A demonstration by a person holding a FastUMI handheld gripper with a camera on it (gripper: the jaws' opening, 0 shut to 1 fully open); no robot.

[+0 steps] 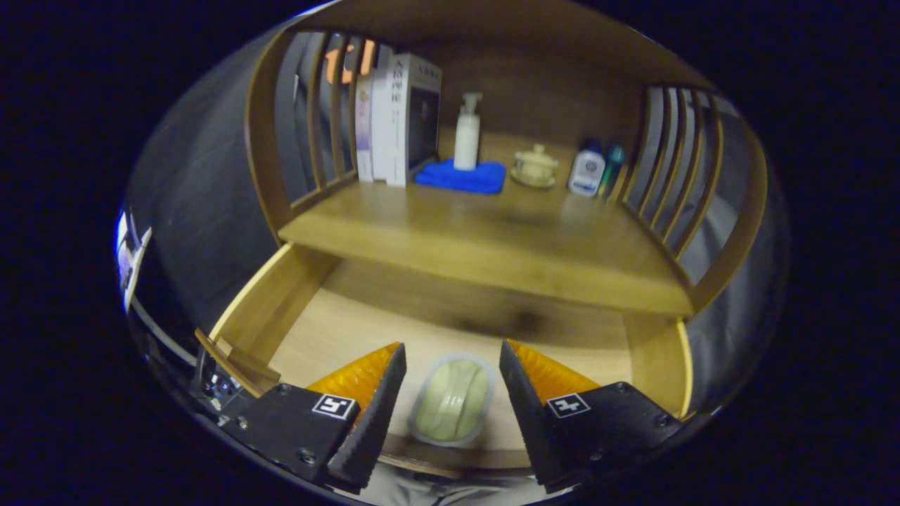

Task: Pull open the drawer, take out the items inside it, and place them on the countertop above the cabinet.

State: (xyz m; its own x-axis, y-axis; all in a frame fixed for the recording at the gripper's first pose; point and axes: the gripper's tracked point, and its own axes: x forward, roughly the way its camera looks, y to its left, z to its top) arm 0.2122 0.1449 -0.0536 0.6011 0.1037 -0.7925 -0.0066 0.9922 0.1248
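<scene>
The wooden drawer (pixel 281 309) stands pulled open below the countertop (pixel 492 246). On its floor near the front wall lies a pale green oval soap in a clear tray (pixel 452 399). My gripper (pixel 452 348) hovers over it, open, with the soap dish seen in the gap between the two fingers and a little below them. The fingers (pixel 383 393) do not touch it.
On the countertop stand several books (pixel 397 119) at the back left, a white pump bottle (pixel 467 133) on a blue cloth (pixel 460 177), a small lidded cup on a saucer (pixel 534 167) and two small bottles (pixel 594 169). Slatted side rails (pixel 675 169) flank the shelf.
</scene>
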